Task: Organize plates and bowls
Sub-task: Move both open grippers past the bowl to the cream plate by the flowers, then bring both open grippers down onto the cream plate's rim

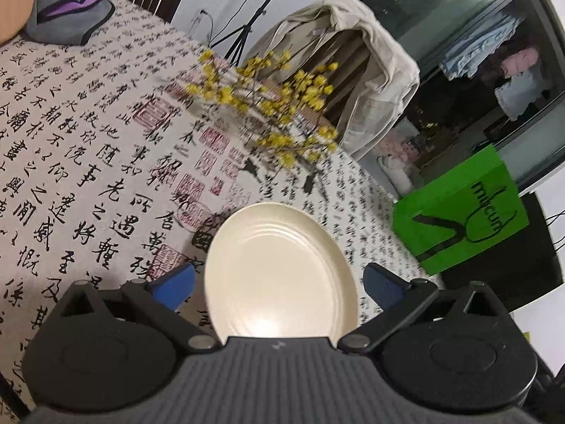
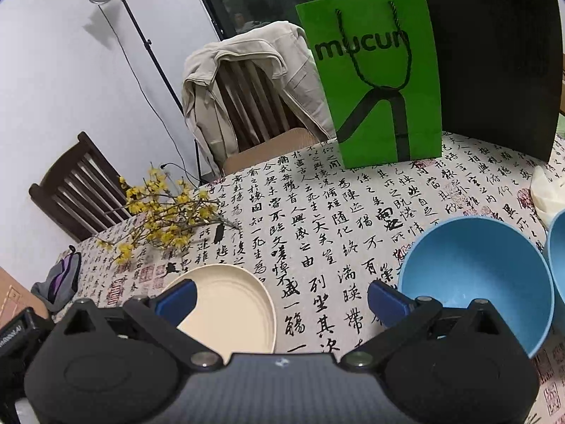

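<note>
A cream ridged plate (image 1: 279, 272) lies on the calligraphy tablecloth, straight ahead of my left gripper (image 1: 279, 282), whose blue-padded fingers stand open on either side of it without touching. The same cream plate (image 2: 229, 307) shows at lower left in the right wrist view. My right gripper (image 2: 282, 300) is open over bare cloth between that plate and a blue bowl (image 2: 476, 279) on its right. The edge of a second blue bowl (image 2: 558, 247) shows at the far right.
A yellow flower branch (image 2: 169, 222) lies on the table beyond the plate. A green paper bag (image 2: 374, 81) stands at the far table edge. A chair with a beige jacket (image 2: 247, 92), a grey-purple pouch (image 1: 67, 17) and a white object (image 2: 545, 190) are around.
</note>
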{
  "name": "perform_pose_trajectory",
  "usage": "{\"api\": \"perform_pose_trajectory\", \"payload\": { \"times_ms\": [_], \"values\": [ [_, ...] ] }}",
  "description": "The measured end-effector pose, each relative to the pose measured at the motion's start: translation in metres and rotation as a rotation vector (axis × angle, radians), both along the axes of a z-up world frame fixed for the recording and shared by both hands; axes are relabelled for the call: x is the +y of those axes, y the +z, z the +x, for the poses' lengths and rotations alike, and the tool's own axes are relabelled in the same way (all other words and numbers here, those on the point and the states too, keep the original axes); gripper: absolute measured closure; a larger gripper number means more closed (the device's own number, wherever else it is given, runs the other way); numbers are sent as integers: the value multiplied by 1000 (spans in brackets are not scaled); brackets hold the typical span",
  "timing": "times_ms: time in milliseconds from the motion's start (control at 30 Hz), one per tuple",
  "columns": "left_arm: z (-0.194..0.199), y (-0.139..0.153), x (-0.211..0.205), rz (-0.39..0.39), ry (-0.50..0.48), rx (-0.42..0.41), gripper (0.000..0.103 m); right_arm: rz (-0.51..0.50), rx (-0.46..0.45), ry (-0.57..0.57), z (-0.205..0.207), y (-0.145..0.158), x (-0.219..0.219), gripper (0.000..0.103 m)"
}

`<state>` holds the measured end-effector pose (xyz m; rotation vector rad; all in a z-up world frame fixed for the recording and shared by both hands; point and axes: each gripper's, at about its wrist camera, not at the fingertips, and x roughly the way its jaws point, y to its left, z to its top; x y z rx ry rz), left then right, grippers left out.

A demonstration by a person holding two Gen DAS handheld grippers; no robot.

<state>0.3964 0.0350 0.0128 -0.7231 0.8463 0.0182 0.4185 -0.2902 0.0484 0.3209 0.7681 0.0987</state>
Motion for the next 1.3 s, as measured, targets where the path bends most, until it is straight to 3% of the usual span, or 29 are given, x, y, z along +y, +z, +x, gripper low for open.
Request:
{"api": "perform_pose_trajectory", "payload": {
  "times_ms": [433,1000,1300],
  "values": [
    [10,-15,2,-8,-25,48,0,-1,57,-23,24,-28,-5,0],
    [17,-26,-2,29,-28,93,0,33,55,21,28,-36,-1,0],
    [21,-34,0,33,-23,121,0,-21,91,83,34,-45,4,5]
  ]
}}
